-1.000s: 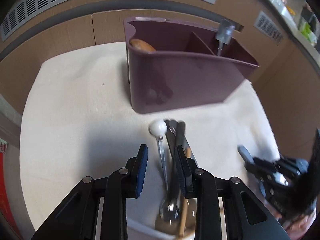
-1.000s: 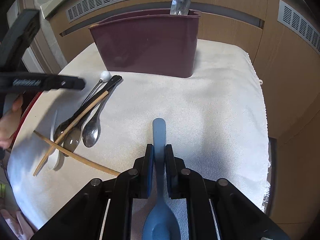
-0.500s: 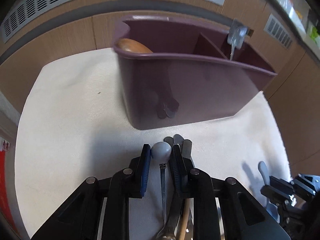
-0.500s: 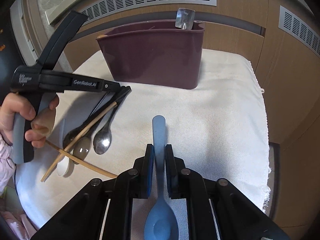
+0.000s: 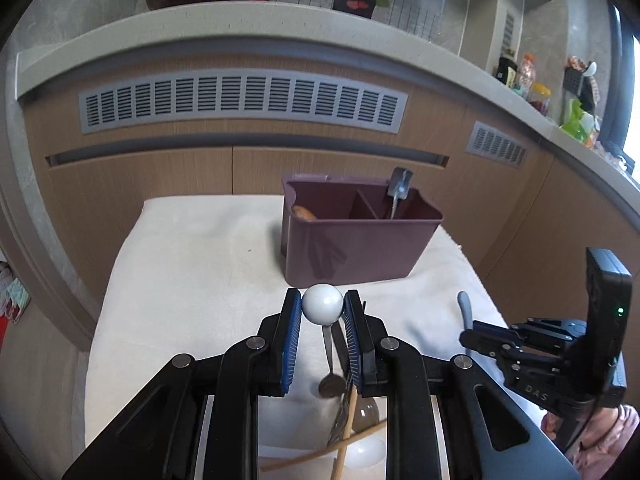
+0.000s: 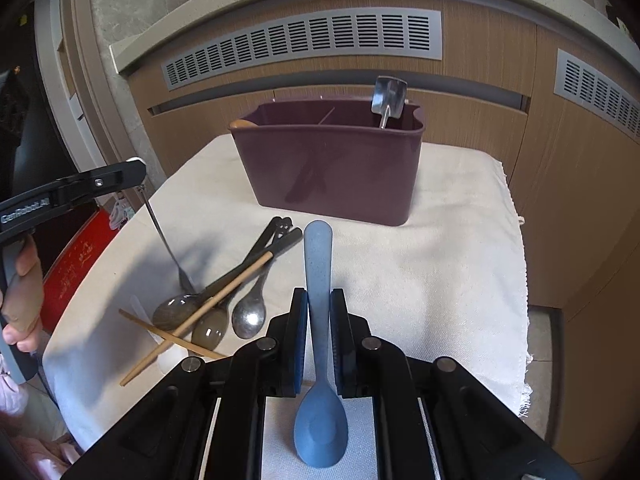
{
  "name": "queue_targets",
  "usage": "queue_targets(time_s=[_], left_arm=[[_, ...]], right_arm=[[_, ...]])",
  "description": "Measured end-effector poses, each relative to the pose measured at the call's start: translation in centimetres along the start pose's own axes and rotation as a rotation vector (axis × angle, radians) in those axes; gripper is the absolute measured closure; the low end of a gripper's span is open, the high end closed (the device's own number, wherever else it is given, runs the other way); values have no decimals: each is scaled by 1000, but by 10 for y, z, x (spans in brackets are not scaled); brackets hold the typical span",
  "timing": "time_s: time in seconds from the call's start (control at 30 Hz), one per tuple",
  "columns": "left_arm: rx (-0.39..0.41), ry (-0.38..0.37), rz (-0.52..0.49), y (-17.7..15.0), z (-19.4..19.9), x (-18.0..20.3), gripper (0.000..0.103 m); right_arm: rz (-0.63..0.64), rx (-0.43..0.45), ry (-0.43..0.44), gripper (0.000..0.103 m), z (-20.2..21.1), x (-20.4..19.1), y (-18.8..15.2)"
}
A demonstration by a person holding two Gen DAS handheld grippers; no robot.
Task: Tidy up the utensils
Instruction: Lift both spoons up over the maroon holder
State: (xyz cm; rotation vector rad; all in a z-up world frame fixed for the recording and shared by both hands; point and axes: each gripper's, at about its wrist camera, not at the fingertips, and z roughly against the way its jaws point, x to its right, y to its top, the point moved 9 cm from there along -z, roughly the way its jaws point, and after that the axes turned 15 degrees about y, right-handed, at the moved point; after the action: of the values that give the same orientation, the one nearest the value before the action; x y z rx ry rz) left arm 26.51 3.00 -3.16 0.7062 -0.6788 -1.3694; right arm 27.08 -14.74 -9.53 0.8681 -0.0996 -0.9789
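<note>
Now that my left gripper [image 5: 322, 314] has closed on the white ball end of the thin metal spoon [image 5: 322, 309], I am lifting it off the cloth [image 6: 440, 264], toward the purple caddy [image 6: 332, 168]. My right gripper [image 6: 319, 312] is gripping the blue spoon [image 6: 319, 300], pointing downward.

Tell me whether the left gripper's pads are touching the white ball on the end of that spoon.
Touching. The left wrist view shows both blue pads of the left gripper pressed against the white ball, with no gap on either side.
</note>
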Motion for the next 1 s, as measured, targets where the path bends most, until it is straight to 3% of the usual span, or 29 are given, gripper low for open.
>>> queue_targets(time_s=[0.23, 0.4, 0.6, 0.73, 0.87, 1.0], left_arm=[[54, -15, -4, 16, 27, 6, 81], [137, -46, -29, 47, 52, 18, 80], [323, -80, -63, 130, 97, 34, 80], [416, -94, -38, 188, 112, 34, 80], [419, -89, -4, 216, 95, 31, 80], [380, -85, 7, 218, 65, 28, 80]], right_arm=[[42, 32, -10, 93, 17, -15, 13], [80, 92, -5, 93, 38, -27, 36], [197, 289, -38, 93, 101, -50, 123], [286, 449, -114, 93, 147, -63, 192], [286, 494, -138, 93, 153, -59, 226], [275, 485, -153, 93, 134, -46, 234]])
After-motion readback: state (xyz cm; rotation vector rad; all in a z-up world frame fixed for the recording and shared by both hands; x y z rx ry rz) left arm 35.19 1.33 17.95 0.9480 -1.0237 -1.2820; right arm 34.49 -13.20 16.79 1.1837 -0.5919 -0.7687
